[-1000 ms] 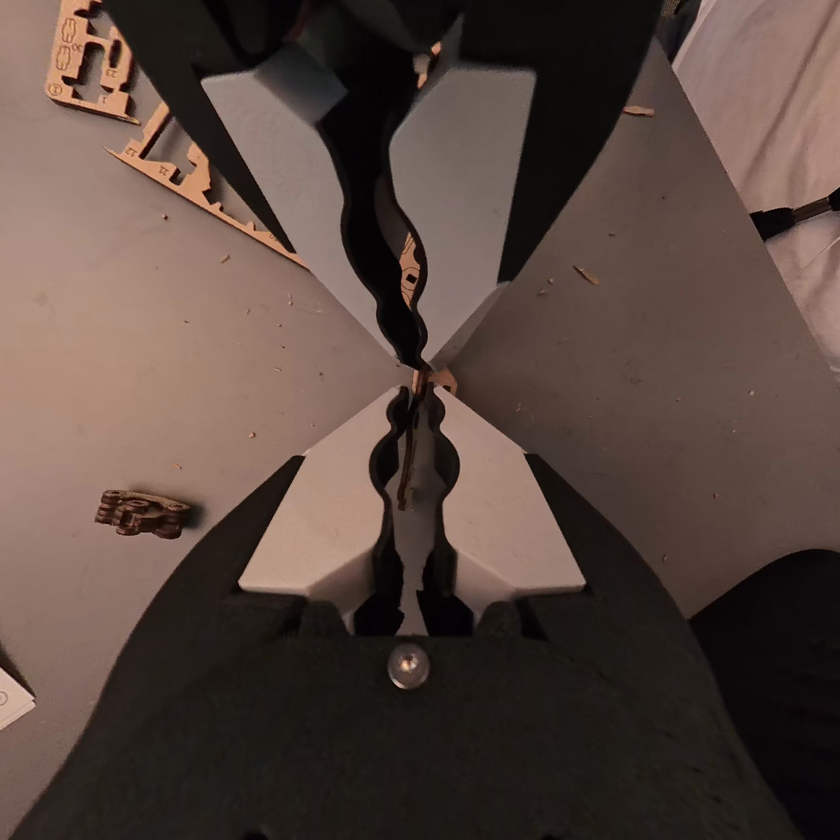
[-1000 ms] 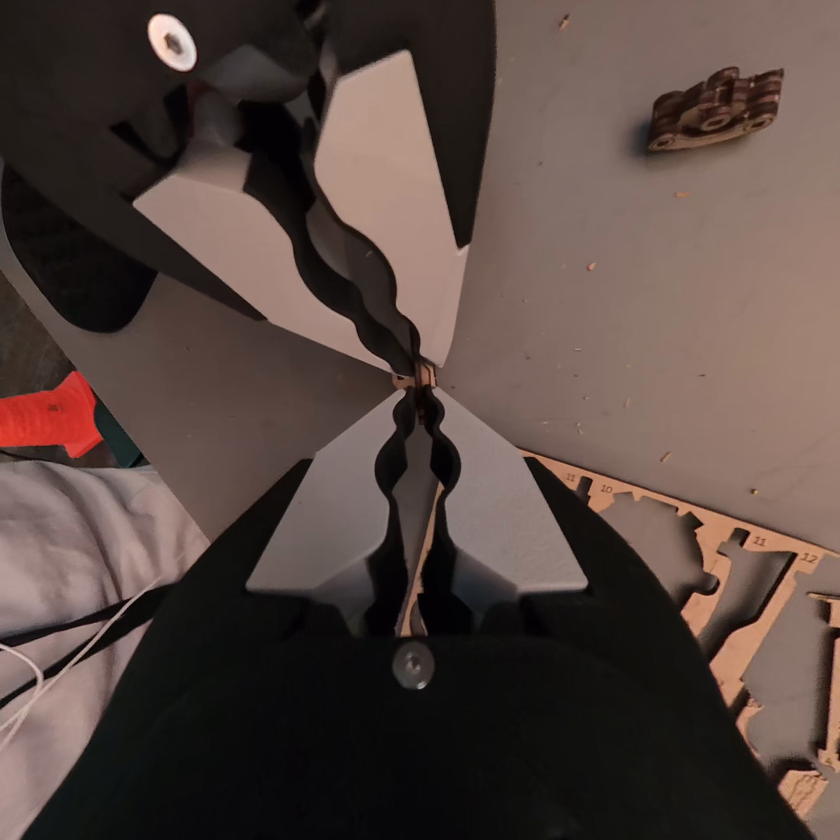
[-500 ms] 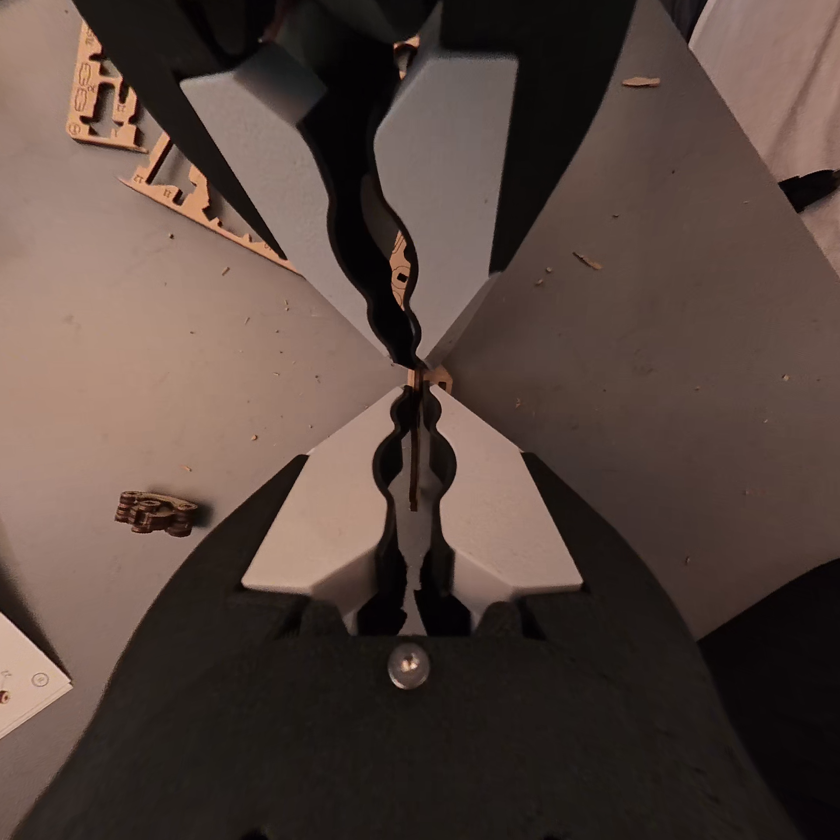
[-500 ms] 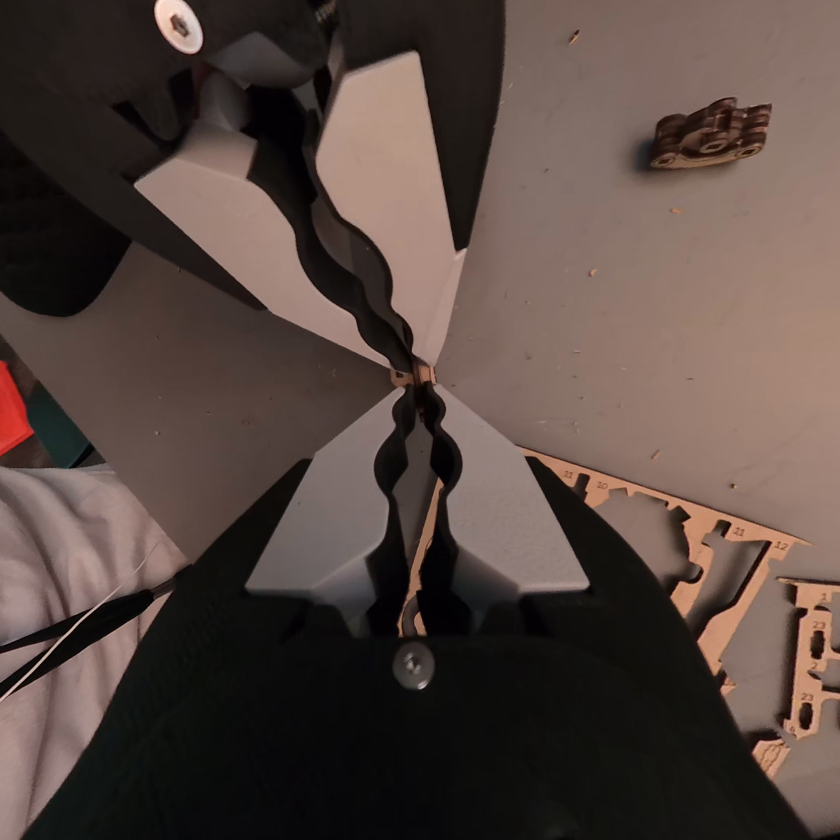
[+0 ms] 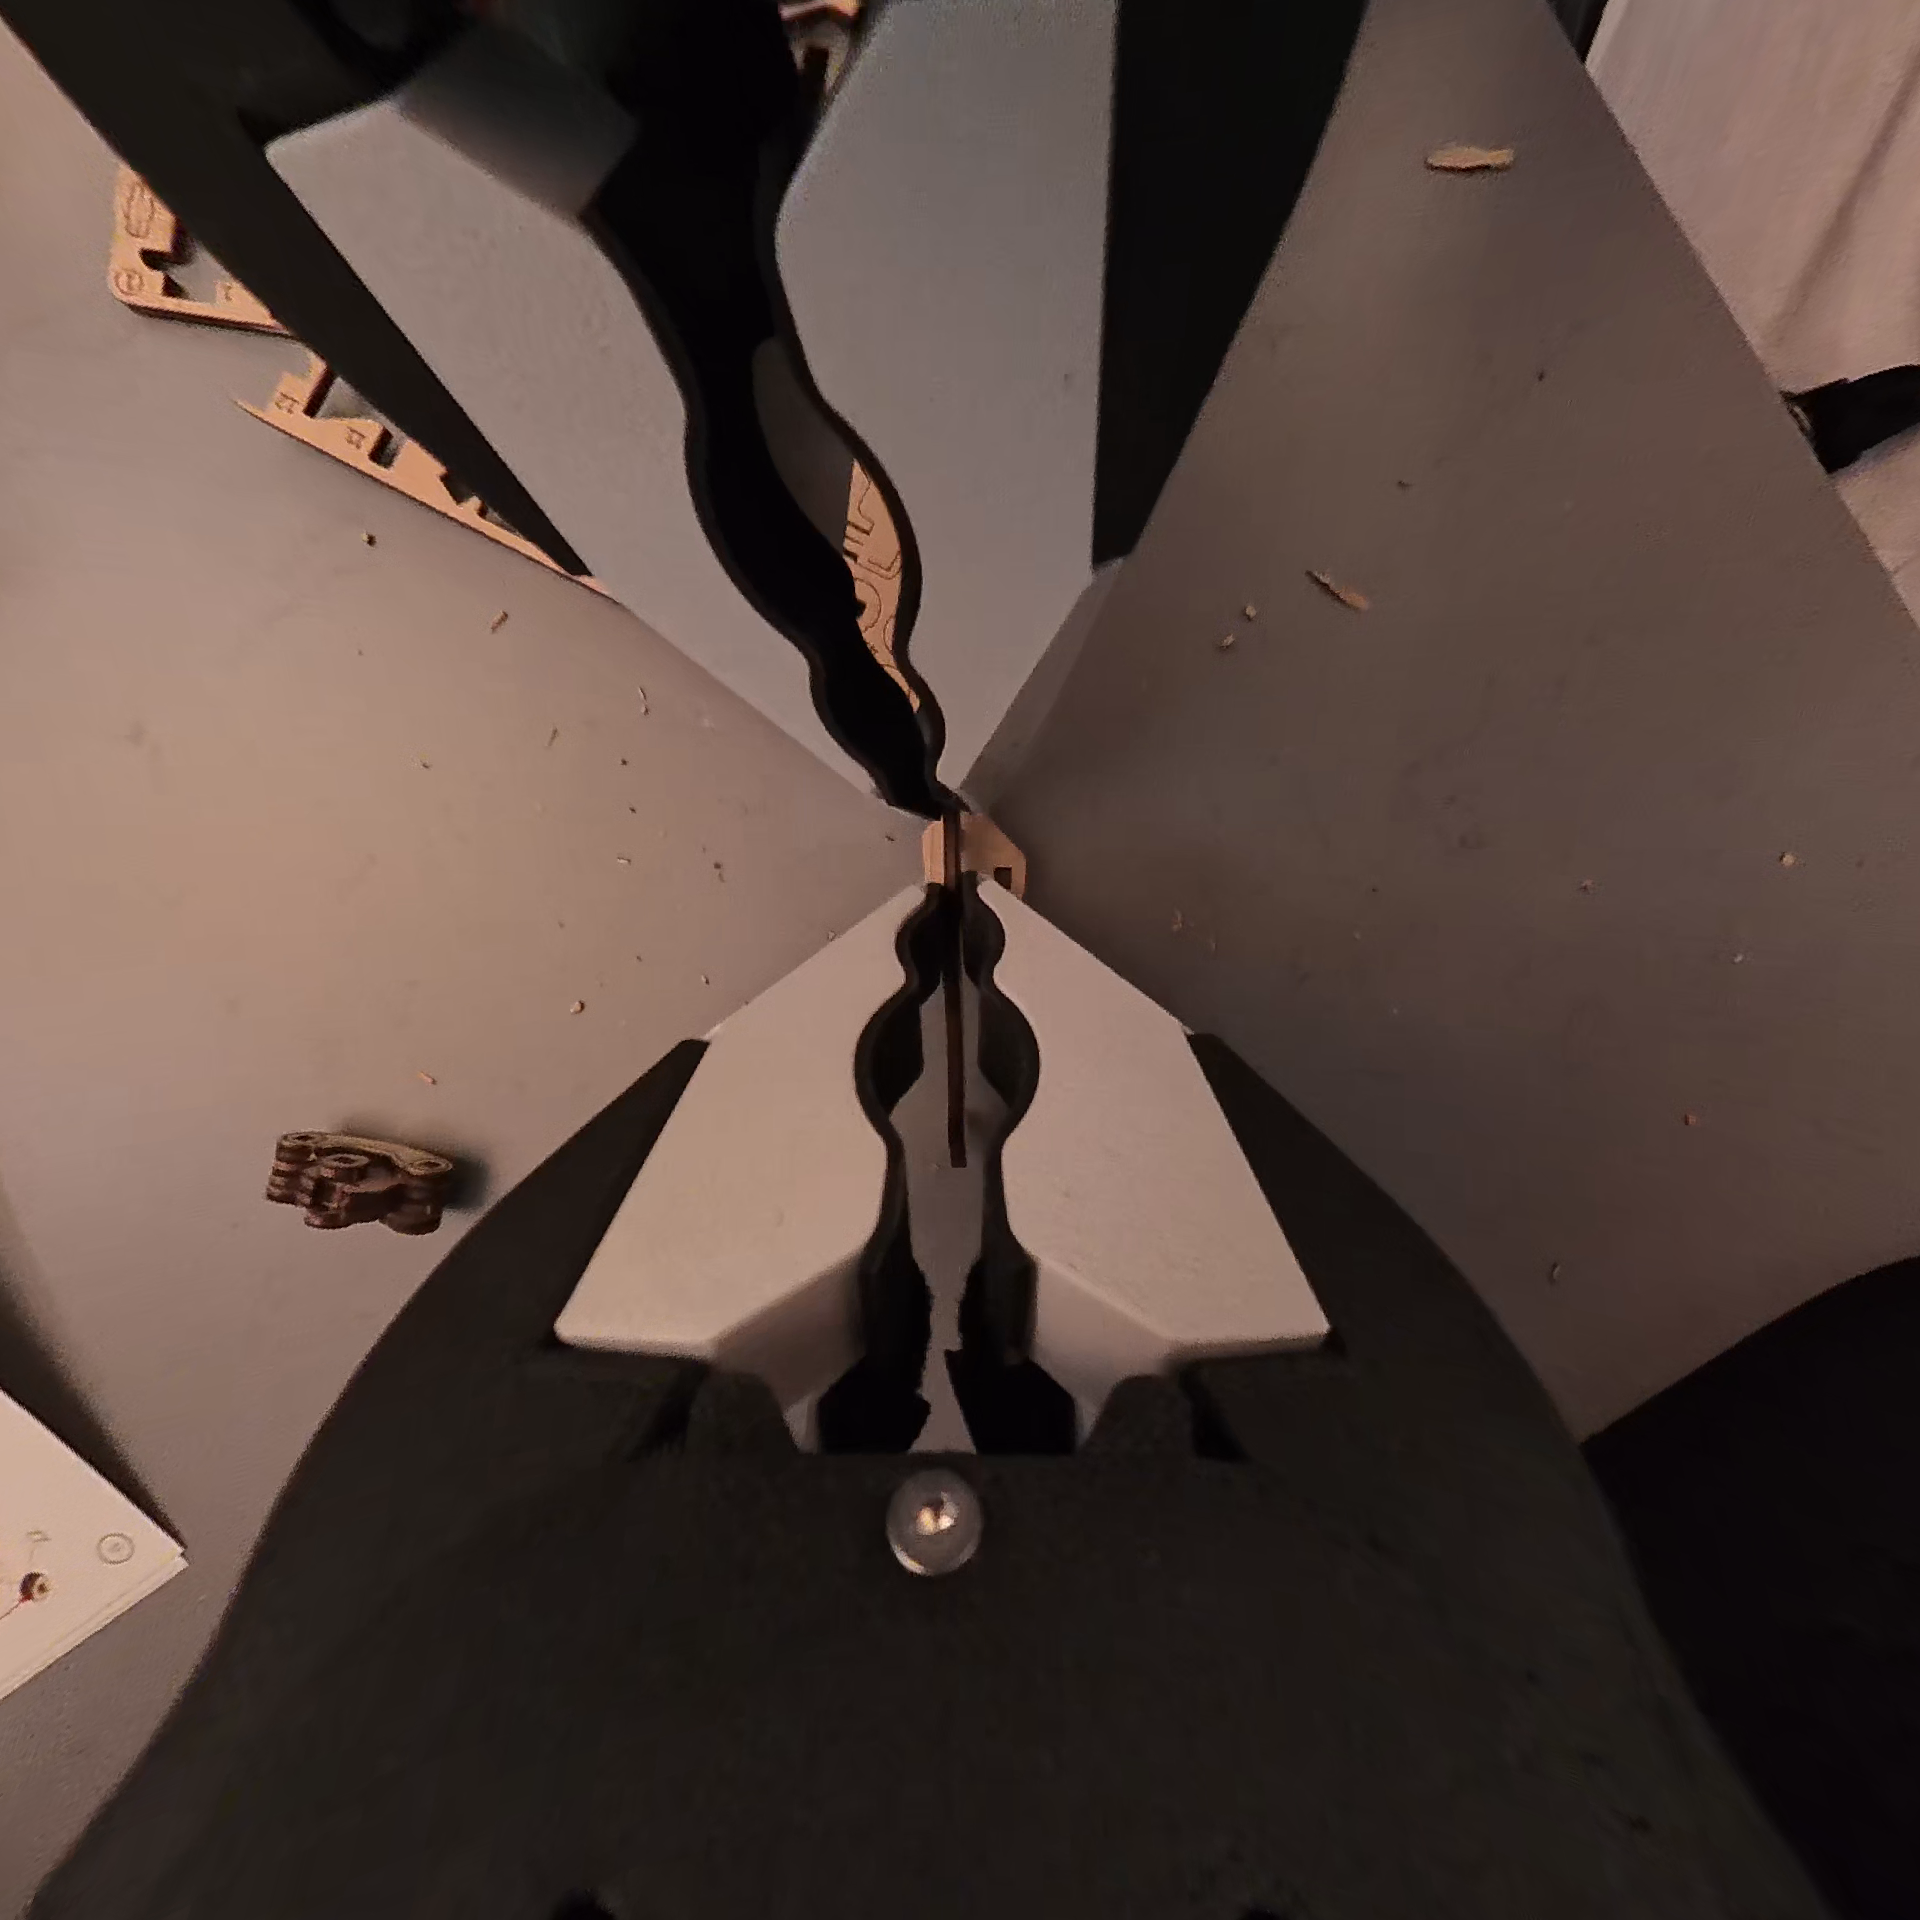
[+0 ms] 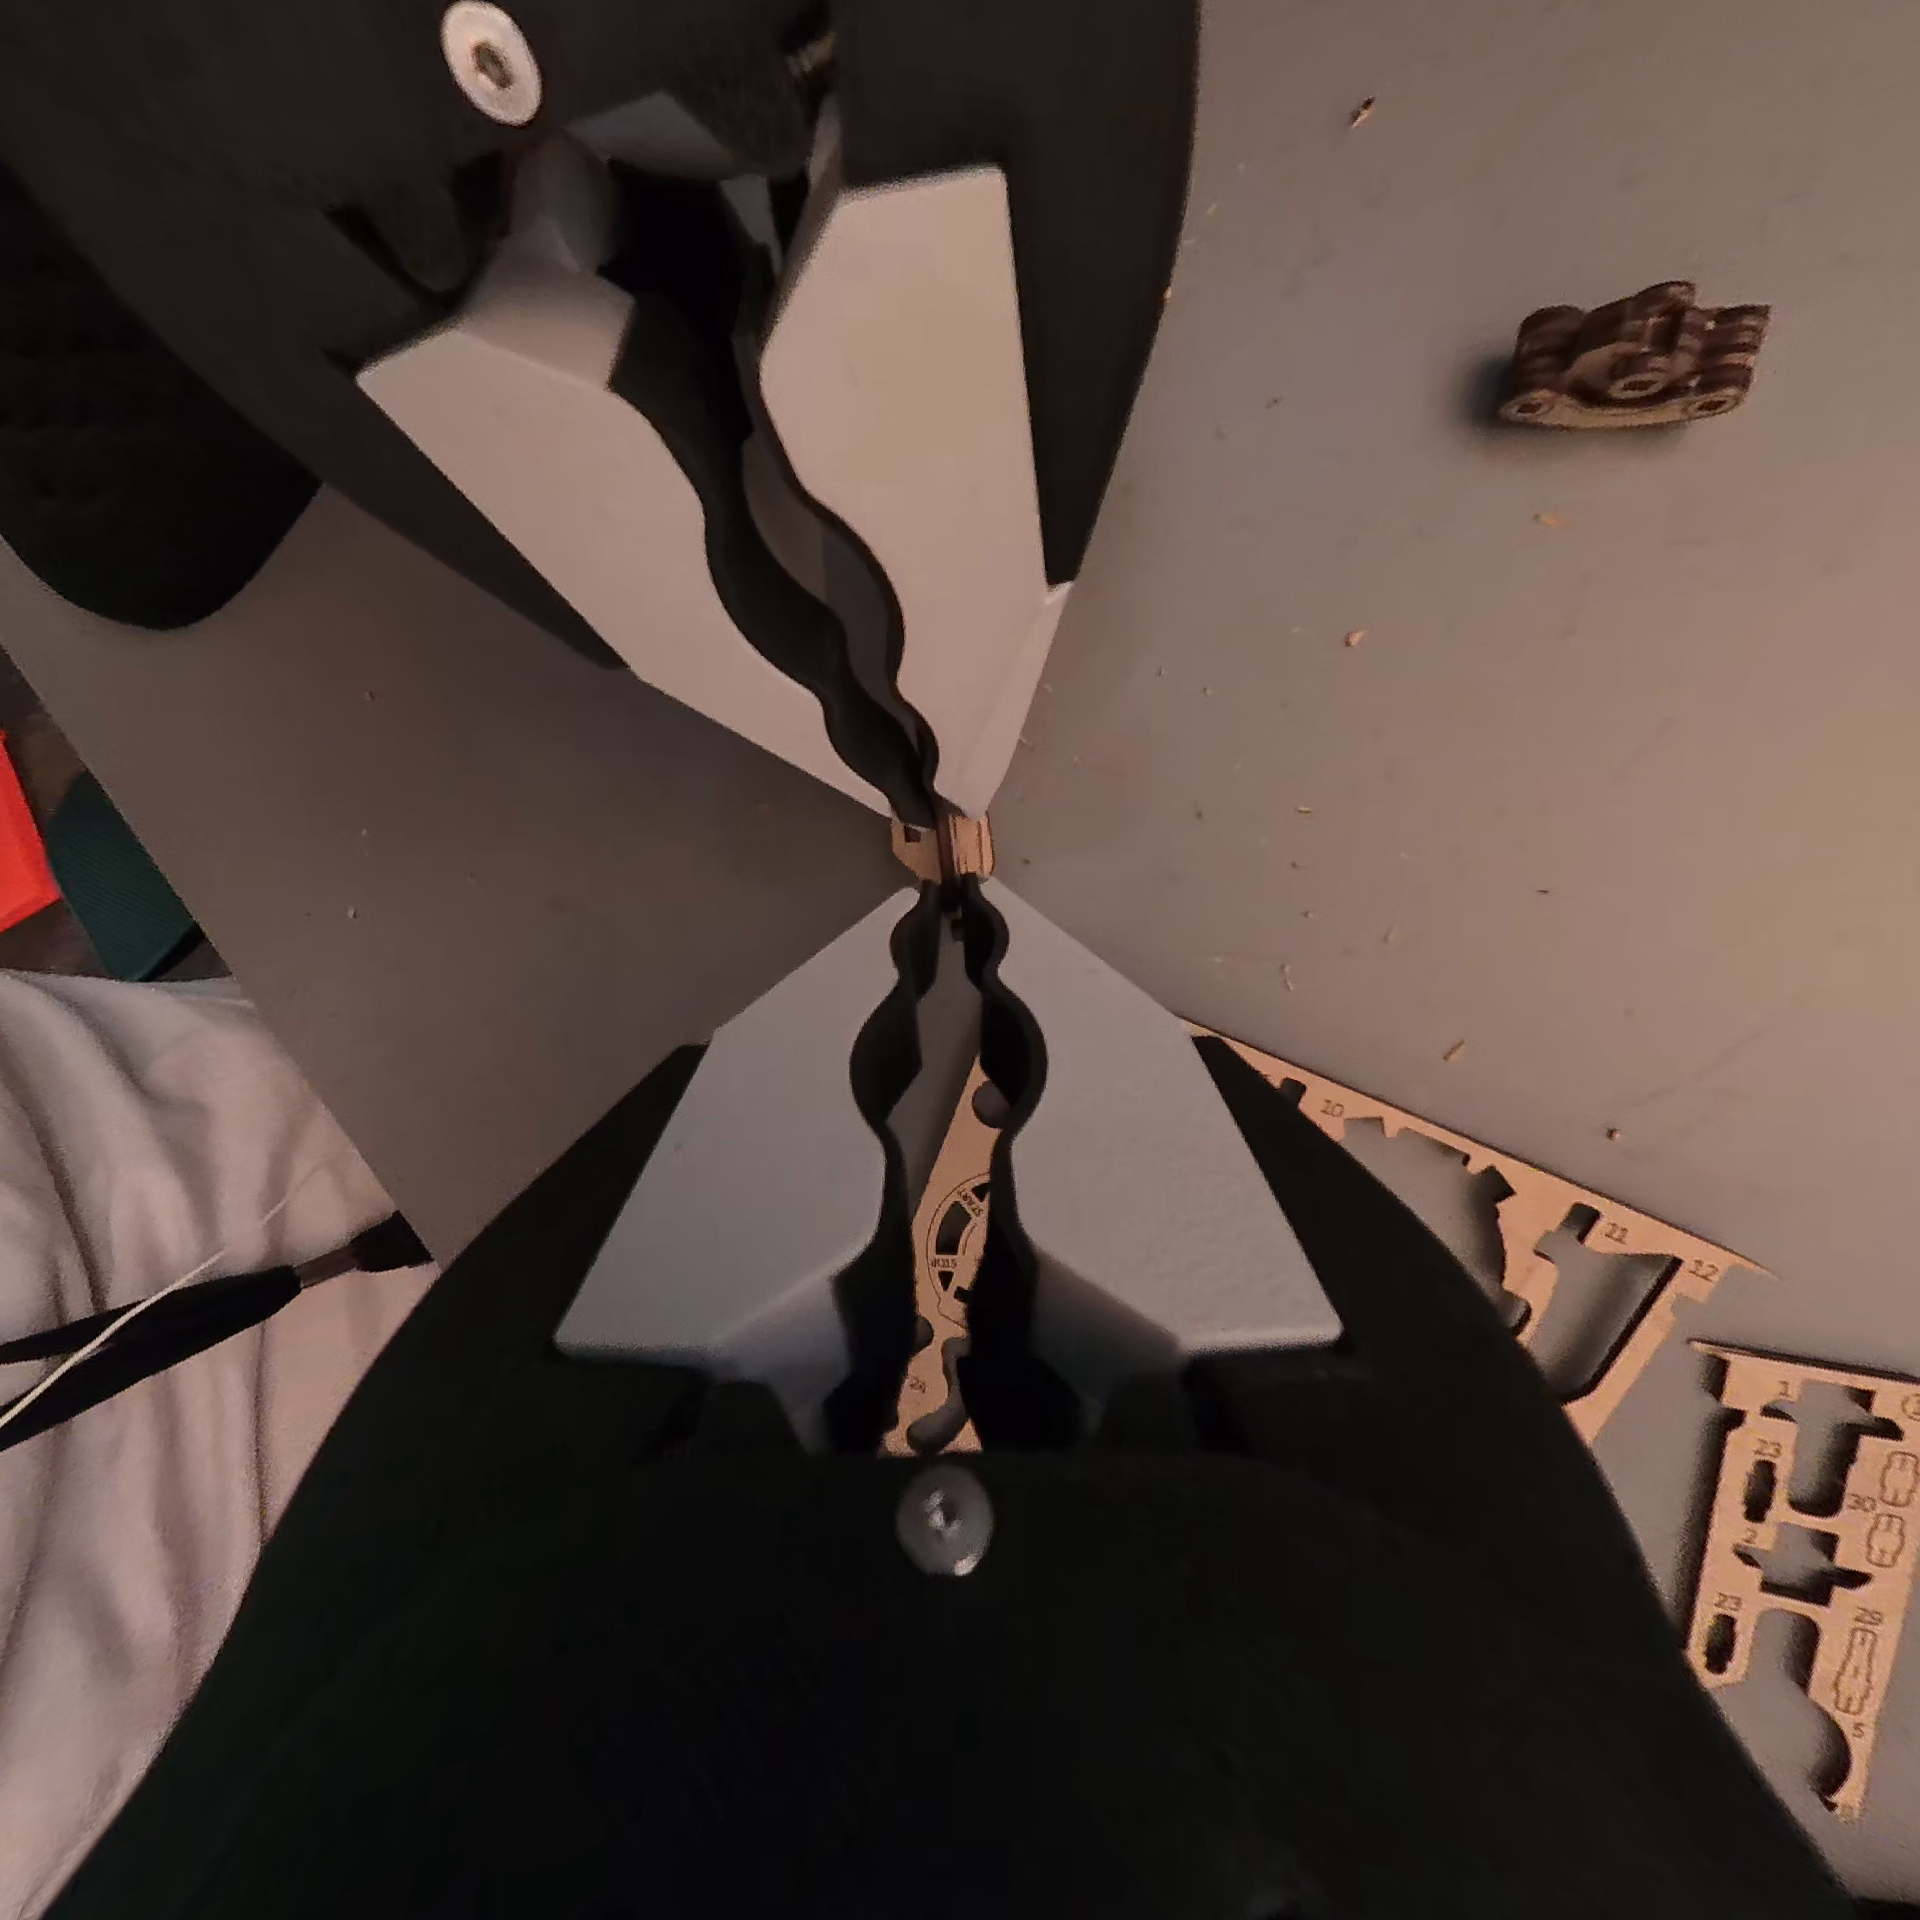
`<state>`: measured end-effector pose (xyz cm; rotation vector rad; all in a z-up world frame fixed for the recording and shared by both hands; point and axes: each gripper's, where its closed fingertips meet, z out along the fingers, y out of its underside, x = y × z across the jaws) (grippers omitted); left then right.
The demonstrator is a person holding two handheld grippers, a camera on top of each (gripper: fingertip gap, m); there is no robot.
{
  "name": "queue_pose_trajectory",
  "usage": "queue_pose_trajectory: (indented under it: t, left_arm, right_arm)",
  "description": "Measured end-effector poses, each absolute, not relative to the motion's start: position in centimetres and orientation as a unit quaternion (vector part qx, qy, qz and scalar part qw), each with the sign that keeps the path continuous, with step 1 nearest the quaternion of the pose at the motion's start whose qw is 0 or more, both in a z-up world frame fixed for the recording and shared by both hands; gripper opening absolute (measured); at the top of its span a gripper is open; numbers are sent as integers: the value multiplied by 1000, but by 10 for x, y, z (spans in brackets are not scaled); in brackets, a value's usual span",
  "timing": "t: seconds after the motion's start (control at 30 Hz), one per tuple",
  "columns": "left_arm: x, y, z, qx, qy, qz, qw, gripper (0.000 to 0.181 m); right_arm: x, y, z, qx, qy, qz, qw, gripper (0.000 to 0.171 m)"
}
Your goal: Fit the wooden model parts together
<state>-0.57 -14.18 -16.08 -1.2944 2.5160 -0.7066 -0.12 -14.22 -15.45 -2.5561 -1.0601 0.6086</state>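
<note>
My left gripper (image 5: 948,906) is shut on a thin flat wooden part (image 5: 954,1039), seen edge-on between its pads. My right gripper (image 6: 943,900) is shut on a small light wooden part (image 6: 940,847). The two grippers meet tip to tip above the grey table (image 5: 1455,831), and the two parts touch at the join (image 5: 971,860). The right gripper (image 5: 920,805) comes in from the top of the left wrist view. The left gripper (image 6: 925,805) comes in from the top left of the right wrist view. How deep the parts sit in each other is hidden.
A dark assembled wooden piece (image 5: 358,1179) (image 6: 1631,364) lies on the table. Punched-out wooden sheets (image 6: 1558,1247) (image 6: 1797,1558) (image 5: 343,416) lie flat. A white paper (image 5: 62,1558) is at the left edge. White cloth (image 6: 156,1299) and a black strap (image 6: 208,1309) lie beyond the table edge. The grippers are tip to tip, or close to it. Both grippers' tips are roughly 12 cm from the dark assembled wooden piece (image 5: 358,1179). It is also in sight in the right wrist view (image 6: 1618,364).
Both grippers stay locked tip to tip and have shifted together over the table. The flat part in my left gripper has gone from slightly tilted to straight in line with the fingers.
</note>
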Motion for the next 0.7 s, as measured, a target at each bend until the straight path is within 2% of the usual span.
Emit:
queue_pose_trajectory:
  t: [0.13,0.2,0.37,0.7]
  left_arm:
    - [-6,-141,-161,-444,857,-236,112,2]
    - [-5,-141,-161,-451,853,-238,113,11]
    - [-2,-142,-160,-456,843,-256,127,4]
    - [-6,-143,-160,-459,840,-262,122,1]
  right_arm:
    - [-2,-142,-155,-890,-369,214,159,3]
    - [-1,-142,-155,-891,-367,216,157,3]
    - [-1,-142,-155,-892,-371,212,150,2]
    - [-5,-141,-155,-887,-380,216,152,3]
